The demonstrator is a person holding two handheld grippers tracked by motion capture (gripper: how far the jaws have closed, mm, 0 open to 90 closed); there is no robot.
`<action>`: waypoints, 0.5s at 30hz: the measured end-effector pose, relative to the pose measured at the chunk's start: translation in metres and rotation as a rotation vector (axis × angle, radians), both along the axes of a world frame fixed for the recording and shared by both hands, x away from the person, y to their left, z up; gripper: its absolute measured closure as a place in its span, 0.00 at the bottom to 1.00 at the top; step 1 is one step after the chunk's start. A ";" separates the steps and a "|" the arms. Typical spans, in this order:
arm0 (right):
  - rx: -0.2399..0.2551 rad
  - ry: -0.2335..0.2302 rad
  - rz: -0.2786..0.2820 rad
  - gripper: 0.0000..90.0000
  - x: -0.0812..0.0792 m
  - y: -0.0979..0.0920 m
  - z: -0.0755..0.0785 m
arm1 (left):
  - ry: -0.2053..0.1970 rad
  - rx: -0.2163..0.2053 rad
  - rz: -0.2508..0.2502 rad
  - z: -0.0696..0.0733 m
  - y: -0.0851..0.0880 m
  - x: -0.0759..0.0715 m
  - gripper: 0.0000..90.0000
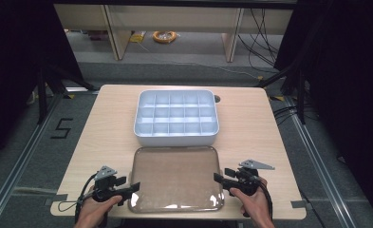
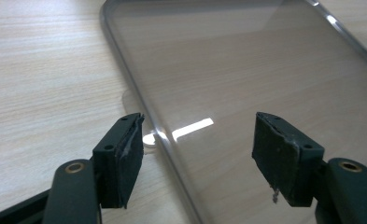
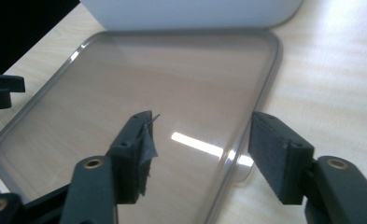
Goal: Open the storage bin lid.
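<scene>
Wooden table, white divided organiser box at back centre, yellow cable coil on floor beyond

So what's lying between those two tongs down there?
The clear, smoky plastic lid lies flat on the wooden table, spanning the stretch between the left tongs and right tongs, seen from the high view.
</scene>
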State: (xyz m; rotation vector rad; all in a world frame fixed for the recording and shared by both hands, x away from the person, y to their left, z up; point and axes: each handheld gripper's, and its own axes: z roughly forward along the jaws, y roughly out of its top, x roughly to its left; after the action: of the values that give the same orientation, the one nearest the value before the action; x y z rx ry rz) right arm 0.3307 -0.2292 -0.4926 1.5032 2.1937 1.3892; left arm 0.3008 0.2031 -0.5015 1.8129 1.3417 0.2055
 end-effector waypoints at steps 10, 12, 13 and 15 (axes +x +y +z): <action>0.000 -0.086 0.048 0.36 -0.005 0.003 0.010 | -0.053 -0.004 -0.040 0.006 0.002 -0.004 0.29; 0.017 -0.081 0.044 0.33 -0.008 0.007 0.011 | -0.078 0.000 -0.066 0.007 0.002 -0.004 0.26; -0.001 -0.105 0.067 0.32 -0.007 0.006 0.012 | -0.078 0.000 -0.066 0.007 0.002 -0.004 0.26; 0.010 -0.108 0.091 0.31 -0.009 0.008 0.013 | -0.065 -0.014 -0.047 0.010 -0.002 -0.010 0.25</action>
State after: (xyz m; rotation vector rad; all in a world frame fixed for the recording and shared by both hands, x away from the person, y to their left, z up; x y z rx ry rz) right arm 0.3217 -0.2214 -0.4794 1.3136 2.2167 1.4737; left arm 0.2909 0.2010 -0.4914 1.8093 1.2506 0.2275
